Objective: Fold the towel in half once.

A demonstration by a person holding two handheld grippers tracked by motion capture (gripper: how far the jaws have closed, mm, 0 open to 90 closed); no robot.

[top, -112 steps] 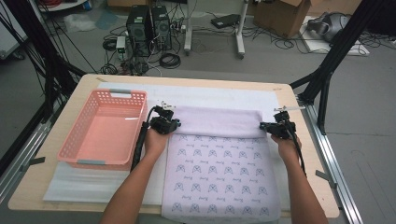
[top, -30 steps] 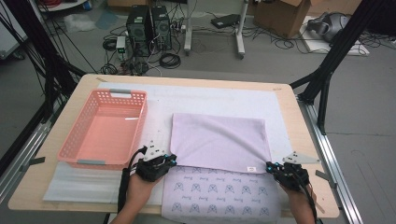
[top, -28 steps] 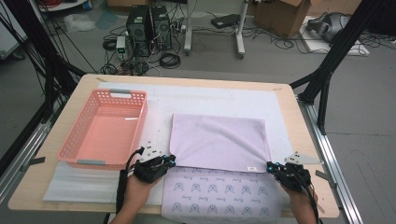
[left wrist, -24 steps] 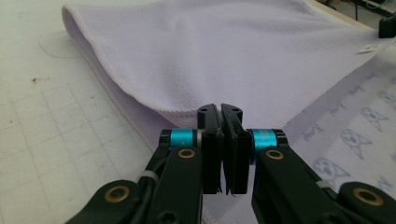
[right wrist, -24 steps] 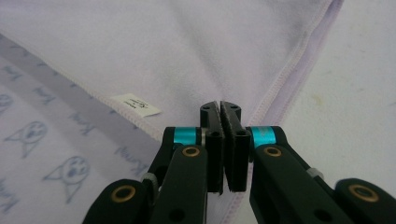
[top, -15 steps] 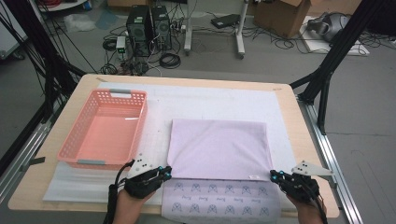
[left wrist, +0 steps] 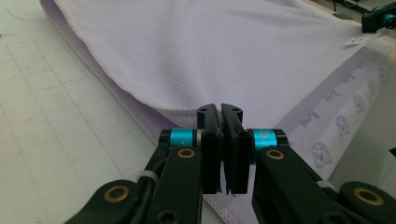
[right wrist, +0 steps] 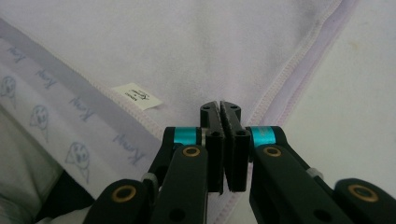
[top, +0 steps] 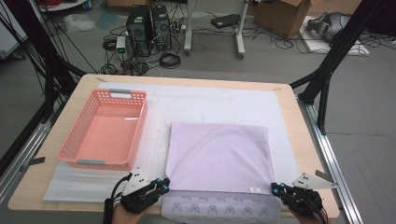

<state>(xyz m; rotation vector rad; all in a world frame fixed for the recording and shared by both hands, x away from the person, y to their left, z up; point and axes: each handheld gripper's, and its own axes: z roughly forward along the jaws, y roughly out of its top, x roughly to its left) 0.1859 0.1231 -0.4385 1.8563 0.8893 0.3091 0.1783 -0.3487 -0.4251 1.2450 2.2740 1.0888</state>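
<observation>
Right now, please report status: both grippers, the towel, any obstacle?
Left gripper and right gripper shut on near corners of lilac towel. Towel folded over, printed strip showing. Pink basket apart, left; nothing in the way.

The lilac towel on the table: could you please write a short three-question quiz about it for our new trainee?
1. How do the jaws of the left gripper and the right gripper stand?
2. The small white label on the lilac cloth towel lies nearest to: A) the right gripper, B) the left gripper, C) the far edge of the table.
3. True or false: the lilac cloth towel lies inside the pink plastic basket.

Key: 1. Shut, each on a near corner of the towel's upper layer. 2. A. 3. False.
</observation>
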